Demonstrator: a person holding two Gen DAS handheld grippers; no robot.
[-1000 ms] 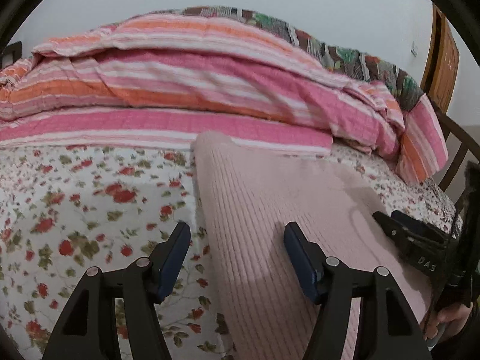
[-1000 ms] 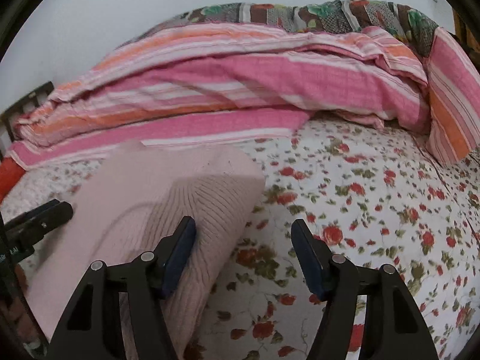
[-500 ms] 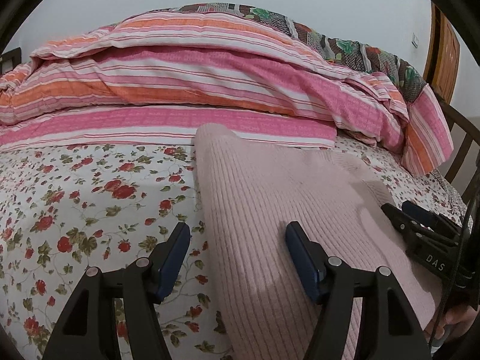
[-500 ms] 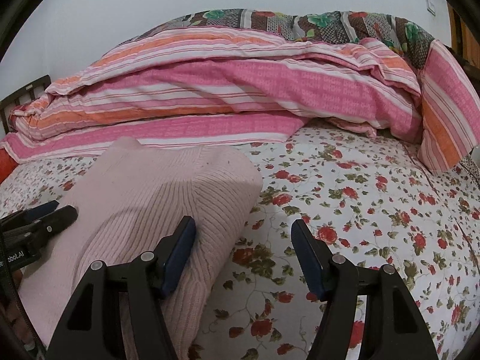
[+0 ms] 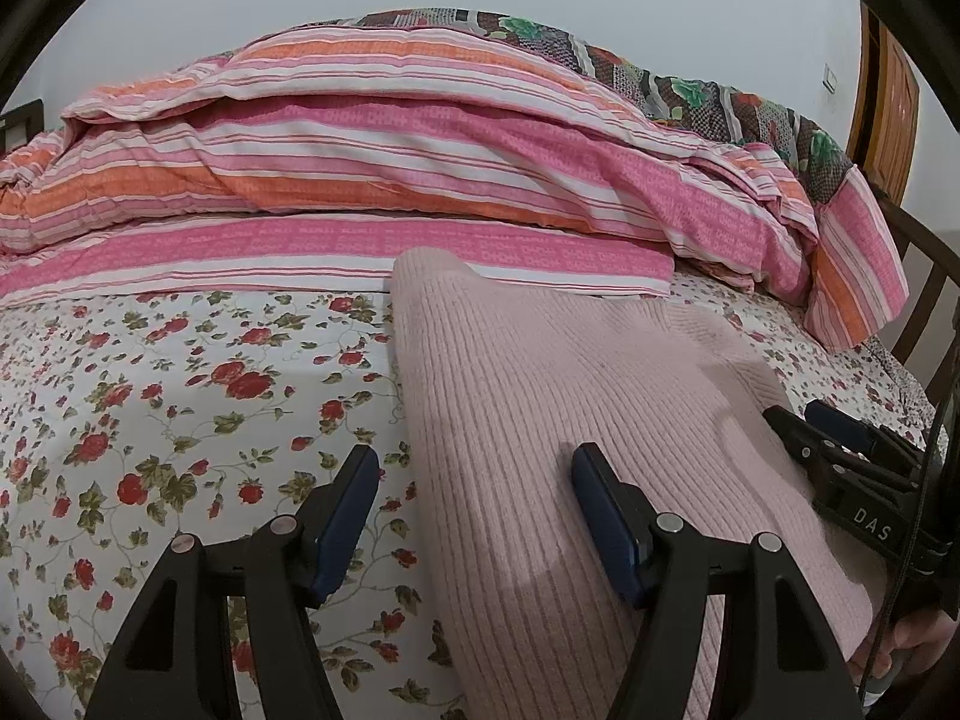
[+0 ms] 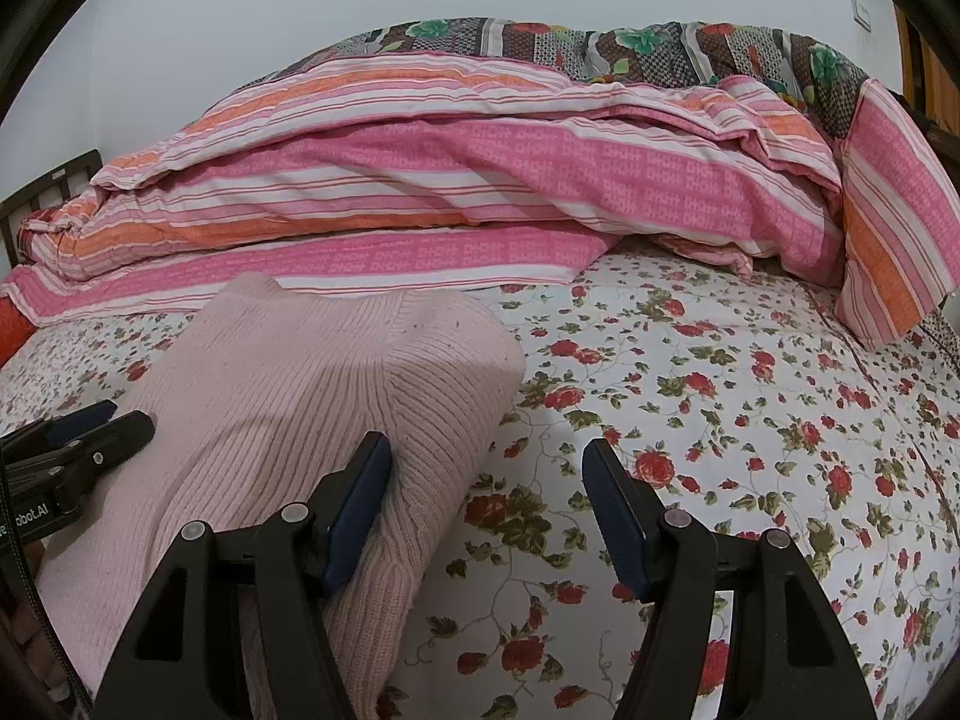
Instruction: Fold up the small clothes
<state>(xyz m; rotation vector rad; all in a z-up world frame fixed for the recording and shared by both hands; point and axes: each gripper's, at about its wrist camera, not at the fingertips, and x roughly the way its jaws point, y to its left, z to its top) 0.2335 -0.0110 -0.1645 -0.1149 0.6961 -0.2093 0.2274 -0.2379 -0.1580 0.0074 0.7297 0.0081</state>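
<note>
A pale pink ribbed knit sweater (image 5: 540,396) lies folded into a long strip on the floral bed sheet (image 5: 180,396). My left gripper (image 5: 474,516) is open just above the sweater's left edge, one finger over the sheet and the other over the knit. In the right wrist view the sweater (image 6: 288,384) fills the left side. My right gripper (image 6: 486,504) is open over its right edge, the left finger on the knit and the right one over the sheet. Each gripper shows in the other's view: the right gripper (image 5: 840,456) and the left gripper (image 6: 78,450).
A thick pink, orange and white striped quilt (image 5: 420,168) is heaped along the back of the bed, against the wall. A wooden frame (image 5: 888,108) and dark rails (image 5: 924,300) stand at the right. A hand (image 5: 918,636) shows at the lower right.
Both views have levelled very slightly. The sweater lies as before, and both grippers keep the same wide jaws with nothing taken or let go.
</note>
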